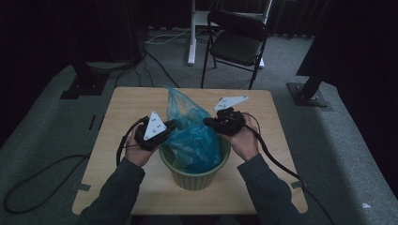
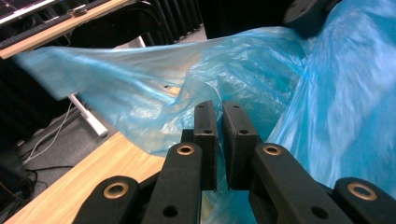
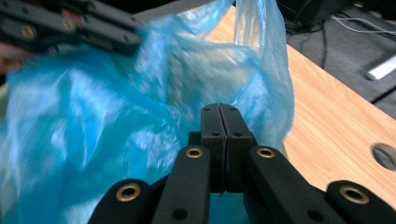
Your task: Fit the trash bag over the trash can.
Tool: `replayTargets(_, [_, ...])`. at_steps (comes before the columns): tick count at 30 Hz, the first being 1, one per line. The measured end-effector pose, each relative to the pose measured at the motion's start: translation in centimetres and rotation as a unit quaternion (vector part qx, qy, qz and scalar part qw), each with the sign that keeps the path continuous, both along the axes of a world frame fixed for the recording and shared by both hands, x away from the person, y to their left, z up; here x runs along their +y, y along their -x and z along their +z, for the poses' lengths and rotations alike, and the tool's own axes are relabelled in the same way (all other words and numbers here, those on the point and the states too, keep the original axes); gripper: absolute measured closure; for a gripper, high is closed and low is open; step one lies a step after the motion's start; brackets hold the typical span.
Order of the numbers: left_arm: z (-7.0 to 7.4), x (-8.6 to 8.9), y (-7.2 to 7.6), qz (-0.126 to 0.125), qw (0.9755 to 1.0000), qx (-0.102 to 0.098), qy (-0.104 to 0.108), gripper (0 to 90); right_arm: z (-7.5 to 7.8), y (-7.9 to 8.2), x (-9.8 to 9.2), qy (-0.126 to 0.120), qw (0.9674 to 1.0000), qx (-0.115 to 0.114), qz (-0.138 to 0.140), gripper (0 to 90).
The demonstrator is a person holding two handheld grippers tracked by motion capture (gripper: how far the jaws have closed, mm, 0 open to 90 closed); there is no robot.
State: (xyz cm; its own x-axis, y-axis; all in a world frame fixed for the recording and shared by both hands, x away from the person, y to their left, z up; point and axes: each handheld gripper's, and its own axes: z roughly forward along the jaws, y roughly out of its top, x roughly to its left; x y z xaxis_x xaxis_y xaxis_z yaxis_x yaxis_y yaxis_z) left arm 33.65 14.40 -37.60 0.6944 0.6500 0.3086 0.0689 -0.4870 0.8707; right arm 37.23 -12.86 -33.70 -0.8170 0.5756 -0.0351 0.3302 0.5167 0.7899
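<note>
Left claw [image 2: 218,116]: clenched on the thin blue plastic bag [image 1: 192,136] beside my jaws.
Right claw [image 3: 219,119]: clamped flat; whether film is caught, I cannot tell.
Risk: pulling apart could tear the bag or tip the ribbed green pot [image 1: 197,176] beneath.

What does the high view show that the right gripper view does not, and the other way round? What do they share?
The high view adds the whole green ribbed pot that holds the blue plastic bag, and a black folding chair beyond the table. The right gripper view adds a close look at the right gripper, its jaws pressed flat together against the bag, and a round hole in the table top. Both share the bag, the wooden table and the left gripper at the bag.
</note>
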Motion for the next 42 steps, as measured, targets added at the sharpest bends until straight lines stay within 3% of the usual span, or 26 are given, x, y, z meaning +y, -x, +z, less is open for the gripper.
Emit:
replayTargets(16, [-0.8,2.7,0.0,0.024,0.9992,0.015,0.027,84.7,-1.3,1.2,-4.8,0.006,0.9987,-0.012,-0.049,89.9])
replayTargets(31, [-2.4,5.9,-0.1,0.060,0.9966,0.043,0.036,84.7,-2.5,1.8,-7.7,-0.003,0.9972,0.003,-0.075,89.9])
replayTargets(42, [-0.4,4.6,-0.3,0.041,0.9977,0.028,0.046,76.4,-2.1,1.9,-7.1,-0.010,0.9983,-0.007,-0.058,89.9])
